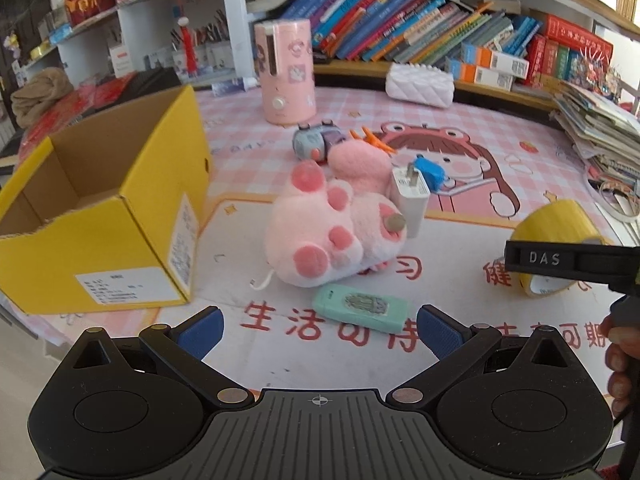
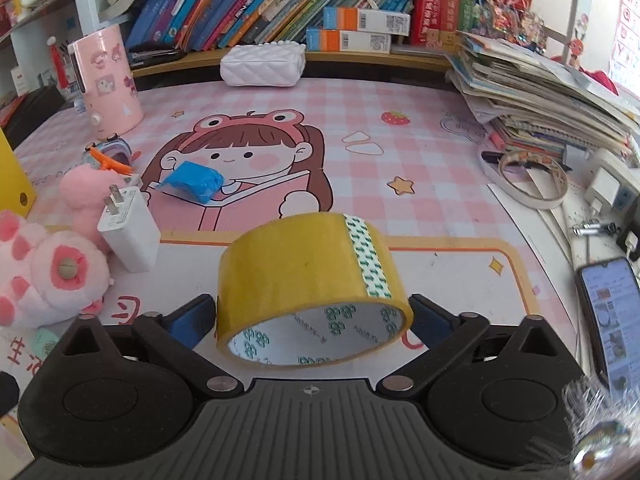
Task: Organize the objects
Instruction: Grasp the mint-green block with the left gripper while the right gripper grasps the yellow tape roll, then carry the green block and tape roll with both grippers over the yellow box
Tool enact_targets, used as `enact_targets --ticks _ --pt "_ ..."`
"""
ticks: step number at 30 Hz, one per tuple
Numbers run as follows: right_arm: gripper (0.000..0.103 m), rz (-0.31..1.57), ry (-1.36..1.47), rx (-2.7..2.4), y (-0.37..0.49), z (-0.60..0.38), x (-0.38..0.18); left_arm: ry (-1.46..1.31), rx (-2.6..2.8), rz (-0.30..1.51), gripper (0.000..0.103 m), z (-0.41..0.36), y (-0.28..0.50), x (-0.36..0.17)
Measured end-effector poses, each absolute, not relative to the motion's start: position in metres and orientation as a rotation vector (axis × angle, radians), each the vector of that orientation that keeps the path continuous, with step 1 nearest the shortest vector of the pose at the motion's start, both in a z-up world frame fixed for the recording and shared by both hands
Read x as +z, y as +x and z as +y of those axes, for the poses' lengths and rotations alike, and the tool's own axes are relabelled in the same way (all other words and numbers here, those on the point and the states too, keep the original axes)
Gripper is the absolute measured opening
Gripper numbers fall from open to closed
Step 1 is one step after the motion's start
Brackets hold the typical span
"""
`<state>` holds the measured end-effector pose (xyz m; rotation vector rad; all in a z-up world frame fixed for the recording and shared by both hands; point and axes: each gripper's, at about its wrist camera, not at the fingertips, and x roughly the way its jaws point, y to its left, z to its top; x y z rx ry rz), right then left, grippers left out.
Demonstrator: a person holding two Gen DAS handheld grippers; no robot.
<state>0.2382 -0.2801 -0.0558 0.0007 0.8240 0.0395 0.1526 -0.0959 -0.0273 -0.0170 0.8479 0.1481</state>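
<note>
Lying on its side near the right edge of the worktop [image 2: 440, 152], a roll of yellow packing tape [image 2: 312, 288] shows its white inner core printed with green marks, and a green-and-white patterned strip crosses its outer band. The right gripper [image 2: 312, 320] brackets the roll: its jaws stand wide, one blue pad at each flank of the tape, close beside it, though whether the pads press on it cannot be told from the wrist view. The left gripper [image 1: 320, 332] hangs above the worktop's front edge with its jaws spread and nothing between them; a mint-green case [image 1: 360, 308] lies on the mat just beyond them. Toward the middle of the worktop sits a pink plush paw [image 1: 328, 232], with a white charger plug [image 1: 410, 200] leaning against it and a crumpled blue item [image 2: 192, 184] just behind. An open yellow cardboard box [image 1: 100, 208] occupies the left edge. At the back edge stand a pink cylindrical container [image 1: 286, 72] and a white quilted pouch [image 2: 262, 66], before shelves of books [image 2: 260, 4].
</note>
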Motion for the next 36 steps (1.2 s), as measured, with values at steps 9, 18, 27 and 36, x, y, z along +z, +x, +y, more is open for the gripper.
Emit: enact_targets --ticks 9,18,27,36 --pt "0.093 0.736 0.038 0.162 0.226 -0.29 -0.031 -0.009 0.116 0.933 0.094 -0.106 0.181 -0.058" --pt "0.093 0.724 0.018 0.186 0.22 -0.295 -0.031 0.042 0.067 0.918 0.074 -0.113 0.195 -0.069" --pt "0.093 0.726 0.023 0.161 0.213 -0.295 -0.029 -0.006 0.03 0.911 0.07 -0.111 0.183 -0.057" --pt "0.094 0.724 0.018 0.168 0.196 -0.27 -0.021 -0.06 0.06 0.813 0.07 -0.078 0.151 -0.031"
